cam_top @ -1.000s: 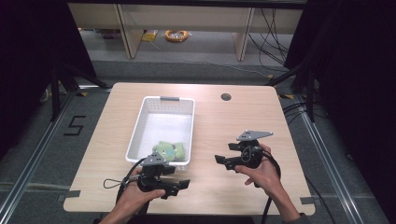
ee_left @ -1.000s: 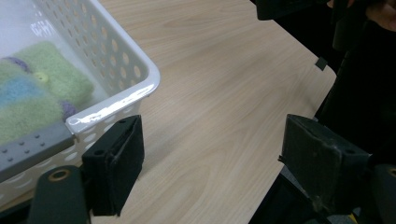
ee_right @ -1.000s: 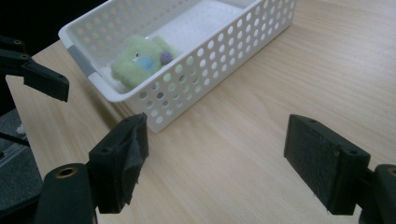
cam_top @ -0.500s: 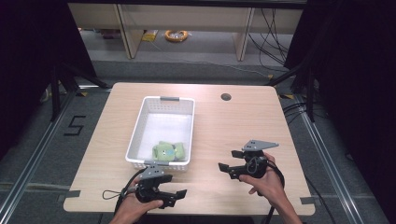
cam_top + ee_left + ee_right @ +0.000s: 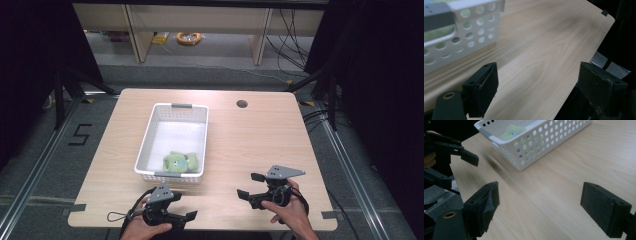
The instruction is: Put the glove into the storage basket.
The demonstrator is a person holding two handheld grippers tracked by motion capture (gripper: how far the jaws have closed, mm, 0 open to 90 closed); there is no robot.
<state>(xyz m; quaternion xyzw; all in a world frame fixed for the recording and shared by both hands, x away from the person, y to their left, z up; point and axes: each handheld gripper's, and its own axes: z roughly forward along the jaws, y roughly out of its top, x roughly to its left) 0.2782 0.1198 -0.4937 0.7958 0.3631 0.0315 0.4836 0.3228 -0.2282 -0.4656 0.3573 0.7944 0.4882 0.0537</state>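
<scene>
One soft green plush toy [image 5: 181,162] lies in white basket [image 5: 150,145].

Light came from overhead, even on the table [image 5: 260,145]; surroundings stayed dark, black curtains at both sides. High view was soft, low-res, w/ mild compression mush. Basket [image 5: 172,142] looked bright white, nearly blown out inside. Soft shadows sat under both grippers. Left gripper view: basket wall [image 5: 471,37] was blurred, grain sharper mid-frame, dark smear towards the far corner. Right gripper view: the other gripper [image 5: 449,155] was motion-blurred, w/ a smeared shadow beside the basket [image 5: 536,142]; near jaws out of focus.
</scene>
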